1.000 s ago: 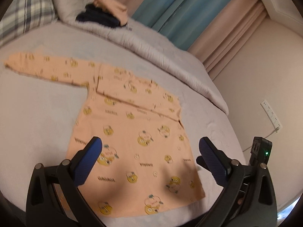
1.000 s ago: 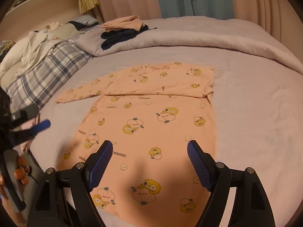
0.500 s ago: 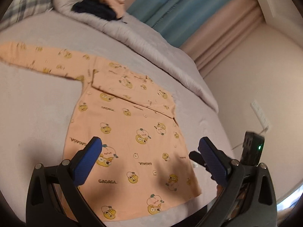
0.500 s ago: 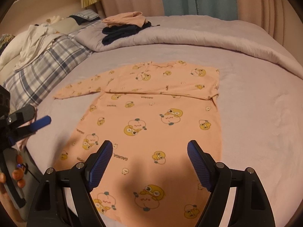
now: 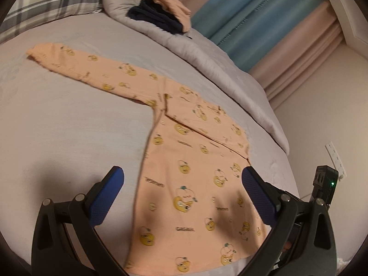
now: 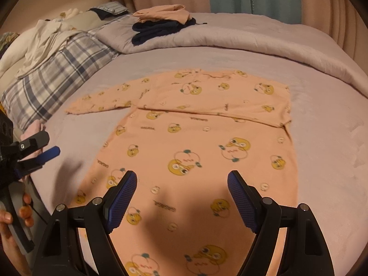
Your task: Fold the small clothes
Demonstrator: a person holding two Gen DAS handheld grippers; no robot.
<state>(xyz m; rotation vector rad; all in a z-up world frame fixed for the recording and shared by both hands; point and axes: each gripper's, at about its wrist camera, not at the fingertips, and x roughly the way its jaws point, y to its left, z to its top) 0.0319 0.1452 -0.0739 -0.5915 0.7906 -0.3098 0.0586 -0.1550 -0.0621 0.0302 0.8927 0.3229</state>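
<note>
A peach long-sleeved shirt [image 5: 193, 161] [image 6: 195, 138] with yellow cartoon prints lies flat on the grey bed sheet [image 5: 69, 126]. One sleeve is folded across its chest, and the other sleeve [image 5: 92, 69] [image 6: 103, 99] stretches out to the left. My left gripper [image 5: 184, 184] hangs open above the shirt's left side edge, one finger over bare sheet and the other over the body. It also shows at the left edge of the right wrist view as the left gripper [image 6: 43, 148], held by a hand [image 6: 13, 218]. My right gripper [image 6: 182, 191] is open above the lower body, holding nothing.
A pile of folded navy and peach clothes [image 5: 161, 16] [image 6: 161, 23] rests on the rolled grey duvet [image 6: 253, 41] at the far side. A plaid pillow [image 6: 53, 80] and white laundry [image 6: 46, 39] lie at the left. Curtains hang behind, and the wall at right has a socket [image 5: 335, 156].
My left gripper has slid left and lower, from over the shirt's body to its left side edge. The right gripper has shifted a little. Both have stayed open, and the shirt has not moved.
</note>
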